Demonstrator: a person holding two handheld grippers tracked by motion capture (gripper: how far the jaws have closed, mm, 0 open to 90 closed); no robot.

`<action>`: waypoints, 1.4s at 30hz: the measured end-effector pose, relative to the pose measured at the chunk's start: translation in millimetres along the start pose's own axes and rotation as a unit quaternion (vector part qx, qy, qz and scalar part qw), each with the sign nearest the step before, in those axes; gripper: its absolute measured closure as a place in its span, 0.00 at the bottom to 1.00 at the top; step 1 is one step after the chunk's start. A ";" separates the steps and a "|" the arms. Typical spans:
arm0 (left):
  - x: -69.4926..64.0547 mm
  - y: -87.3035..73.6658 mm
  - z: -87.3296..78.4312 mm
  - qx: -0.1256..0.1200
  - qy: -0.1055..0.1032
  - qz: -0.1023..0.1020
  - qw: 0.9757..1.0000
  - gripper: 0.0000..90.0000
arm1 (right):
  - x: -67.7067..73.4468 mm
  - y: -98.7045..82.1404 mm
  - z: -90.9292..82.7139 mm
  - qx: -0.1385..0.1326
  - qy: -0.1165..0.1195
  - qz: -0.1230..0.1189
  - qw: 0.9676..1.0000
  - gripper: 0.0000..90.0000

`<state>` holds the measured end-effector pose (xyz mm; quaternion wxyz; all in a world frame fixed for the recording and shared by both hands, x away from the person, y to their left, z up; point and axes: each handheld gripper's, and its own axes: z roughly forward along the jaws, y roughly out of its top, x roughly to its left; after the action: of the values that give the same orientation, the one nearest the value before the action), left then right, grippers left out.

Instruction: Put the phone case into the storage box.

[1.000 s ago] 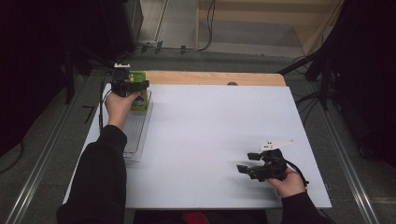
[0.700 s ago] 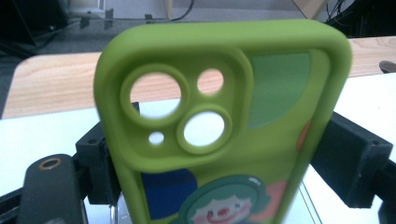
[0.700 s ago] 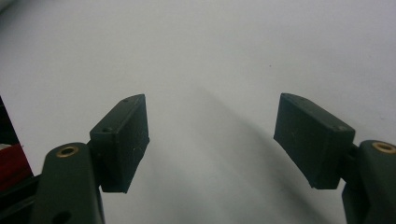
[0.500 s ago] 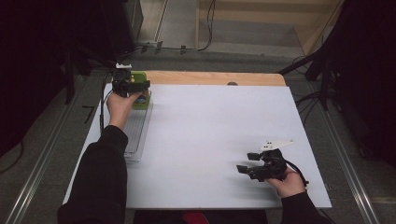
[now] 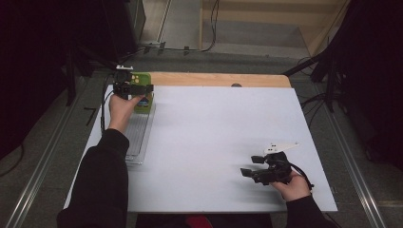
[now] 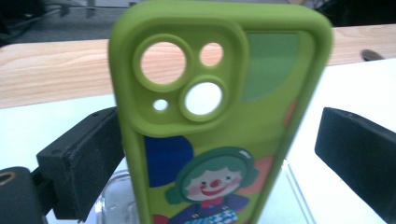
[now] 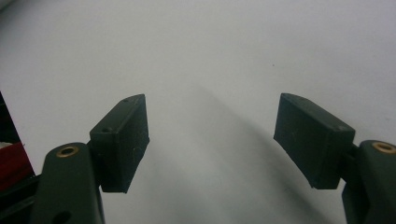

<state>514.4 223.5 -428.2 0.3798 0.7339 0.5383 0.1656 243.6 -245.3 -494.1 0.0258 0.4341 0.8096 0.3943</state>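
Both of my left gripper (image 6: 219,144) fingers (image 6: 81,163) stand spread, having just been opening; the green soft phone case with a clown print (image 6: 219,116) stands upright between them, the left pad touching or nearly touching its edge, the right pad clear of it; case sits at the far left corner of the white table (image 5: 214,137), above a clear plastic tray (image 5: 135,137), just before the wooden strip (image 5: 214,79); my right gripper (image 7: 212,140) hovers low over bare table near the front right, fingers (image 7: 121,140) wide apart, nothing between them; left hand (image 5: 121,107) reaches far forward.
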 end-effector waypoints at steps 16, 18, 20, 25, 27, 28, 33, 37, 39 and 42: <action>1.2 3.1 -20.2 0.017 -0.017 -0.005 1.000 0.02 | -0.2 0.0 -0.6 -0.001 0.000 0.001 1.000 0.27; 1.6 3.5 -23.1 0.021 -0.019 -0.008 1.000 0.02 | -0.1 0.0 -0.8 -0.002 0.000 0.002 1.000 0.27; 2.4 3.8 -26.3 0.026 -0.022 -0.011 0.999 0.02 | -0.2 -0.1 -1.0 -0.002 0.000 0.002 1.000 0.27; 3.2 3.3 -34.5 0.036 -0.031 -0.016 0.999 0.02 | -0.2 -0.3 -1.5 -0.004 0.001 0.002 1.000 0.27; 3.8 2.4 -37.5 0.042 -0.037 -0.020 0.998 0.02 | 0.2 -0.4 -1.7 -0.004 0.002 0.002 1.000 0.27; 4.1 1.8 -38.8 0.044 -0.037 -0.025 0.998 0.02 | 0.3 -0.5 -1.8 -0.004 0.002 0.002 1.000 0.27; 5.7 0.0 -45.9 0.052 -0.047 -0.028 0.997 0.02 | 0.5 -0.4 -1.5 -0.004 0.003 0.003 1.000 0.27; 5.3 0.0 -51.4 0.057 -0.061 -0.030 0.996 0.02 | 0.1 -0.3 -1.5 -0.004 0.004 0.004 1.000 0.27; 4.6 0.2 -53.8 0.061 -0.070 -0.030 0.995 0.03 | 0.1 -0.3 -1.5 -0.004 0.003 0.005 1.000 0.27; 2.7 0.6 -57.6 0.058 -0.087 -0.037 0.994 0.03 | 0.2 -0.2 -1.4 -0.004 0.003 0.004 1.000 0.27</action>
<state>478.3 247.8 -390.3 0.3876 0.7457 0.5391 0.0555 242.8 -246.1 -493.2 0.0235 0.4364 0.8061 0.3991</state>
